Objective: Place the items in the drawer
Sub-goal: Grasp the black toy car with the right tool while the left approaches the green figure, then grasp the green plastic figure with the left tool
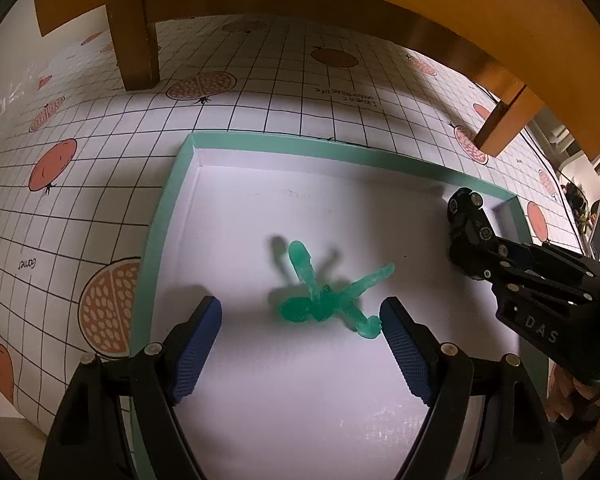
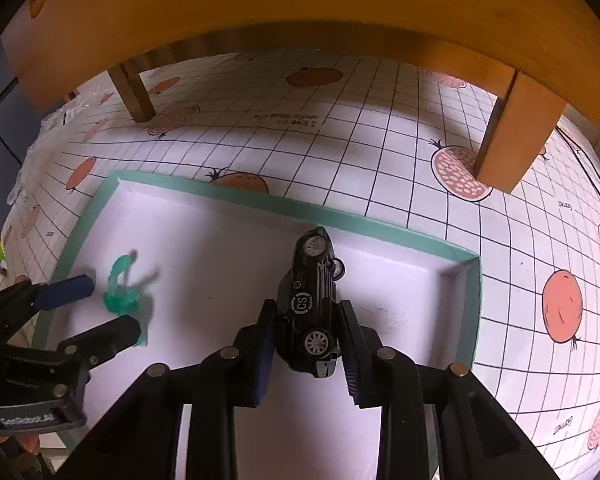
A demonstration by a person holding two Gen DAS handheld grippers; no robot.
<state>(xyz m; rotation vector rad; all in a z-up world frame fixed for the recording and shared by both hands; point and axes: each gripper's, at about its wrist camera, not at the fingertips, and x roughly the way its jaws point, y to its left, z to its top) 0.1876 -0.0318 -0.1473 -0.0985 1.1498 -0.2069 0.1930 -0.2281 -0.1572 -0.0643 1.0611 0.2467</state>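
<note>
The drawer (image 1: 168,200) (image 2: 474,312) is a shallow white tray with a teal rim, pulled out over a fruit-print cloth. A translucent green toy figure (image 1: 328,292) (image 2: 120,284) lies inside it, between the spread blue pads of my left gripper (image 1: 300,308) (image 2: 100,308). That gripper is open; one limb of the figure ends close to its right pad. My right gripper (image 2: 307,312) (image 1: 496,256) is shut on a black toy car (image 2: 310,300) (image 1: 466,210), wheels facing the camera. The car's far end is near the drawer's back wall.
A wooden stand spans overhead, with legs (image 1: 134,44) (image 2: 512,140) planted on the gridded cloth (image 1: 260,92) beyond the drawer. Part of a hand (image 1: 568,396) shows behind the right gripper. White drawer floor (image 2: 204,264) lies bare between the two toys.
</note>
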